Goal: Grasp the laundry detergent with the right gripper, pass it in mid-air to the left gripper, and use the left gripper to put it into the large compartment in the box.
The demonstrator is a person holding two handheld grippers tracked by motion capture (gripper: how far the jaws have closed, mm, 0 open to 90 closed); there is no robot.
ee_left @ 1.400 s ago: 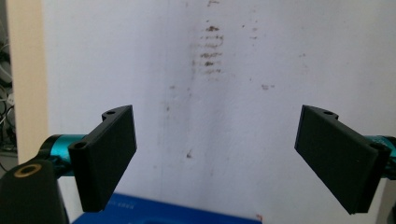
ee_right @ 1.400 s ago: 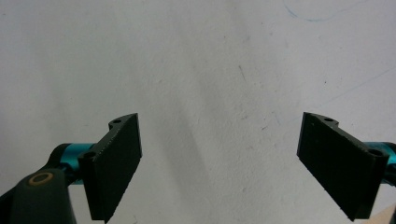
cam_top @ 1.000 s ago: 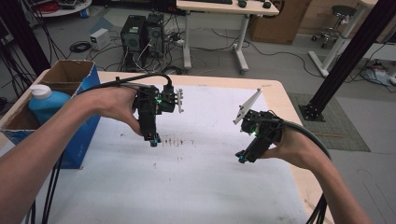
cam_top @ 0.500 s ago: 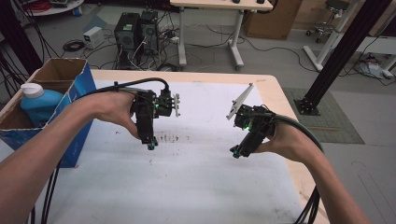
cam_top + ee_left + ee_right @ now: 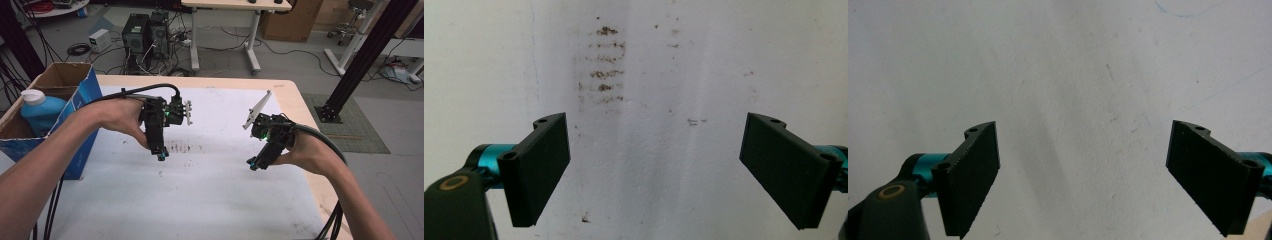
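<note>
Your left gripper (image 5: pixel 655 170) has its jaws spread wide, nothing between them, just white table cover below. Your right gripper (image 5: pixel 1082 175) is the same: jaws wide apart, gripping nothing, plain white surface under them.

In the high view your left gripper (image 5: pixel 161 152) points down at the sheet (image 5: pixel 200 200), tips just above it or touching, can't tell which. Right beside those tips sits a patch of brown smudges (image 5: pixel 184 148), rows of short dirty marks; in the left gripper view the smudges (image 5: pixel 603 65) lie ahead of the jaws, slightly toward the left one. Your right gripper (image 5: pixel 254 163) tilts down and toward the middle, well apart from the left one, tips close to the sheet. A grey plate (image 5: pixel 257 107) sticks up from its top.

Your hands wrap both grippers, forearms coming in from the bottom, black cables trailing back.

Farther out: the wooden table (image 5: pixel 295 107) edge shows around the sheet. At your left a cardboard box (image 5: pixel 70 95) with a blue side holds a blue bottle (image 5: pixel 40 110) with a white cap, standing upright.
</note>
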